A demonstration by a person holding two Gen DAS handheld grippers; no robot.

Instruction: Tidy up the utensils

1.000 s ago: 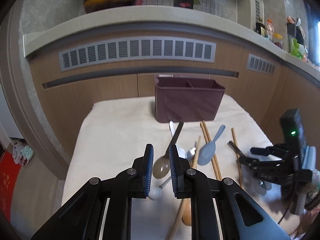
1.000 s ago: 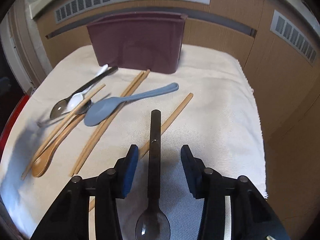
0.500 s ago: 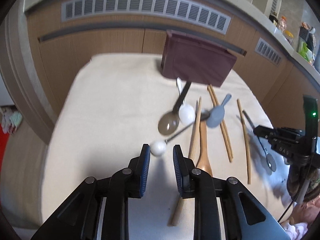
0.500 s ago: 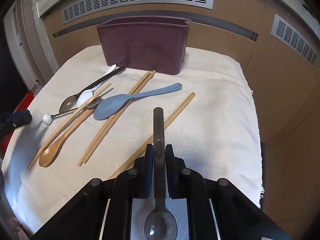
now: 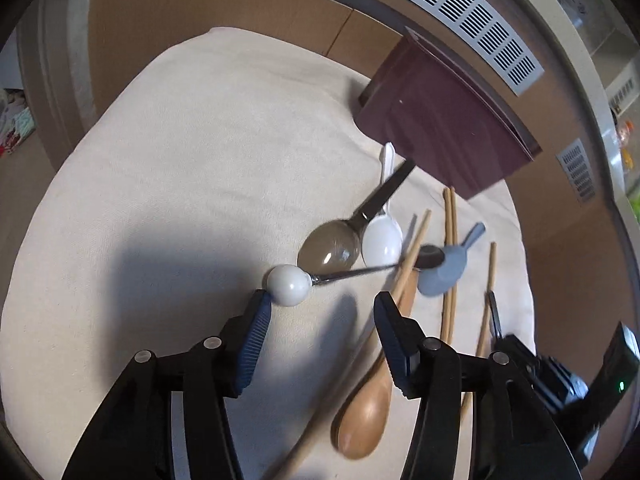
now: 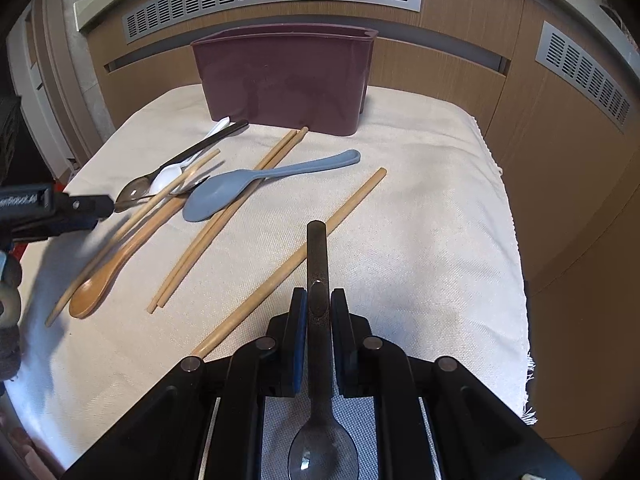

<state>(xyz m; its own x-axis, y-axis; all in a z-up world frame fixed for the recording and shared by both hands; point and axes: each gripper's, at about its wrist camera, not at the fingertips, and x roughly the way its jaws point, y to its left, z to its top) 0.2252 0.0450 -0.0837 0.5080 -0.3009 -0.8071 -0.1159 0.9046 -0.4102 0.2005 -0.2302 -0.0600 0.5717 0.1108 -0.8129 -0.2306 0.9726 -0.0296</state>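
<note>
left tool (image 5: 320,312) opened wider beside round white knob (image 5: 289,285).

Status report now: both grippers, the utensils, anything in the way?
Right gripper shut on dark spoon. Left gripper open, jaws just widened, empty, beside ball-end spoon. Bin behind; chopstick lies under the held spoon's handle.

Black fingers (image 5: 256,332) carry ribbed blue pads and silver screws.
</note>
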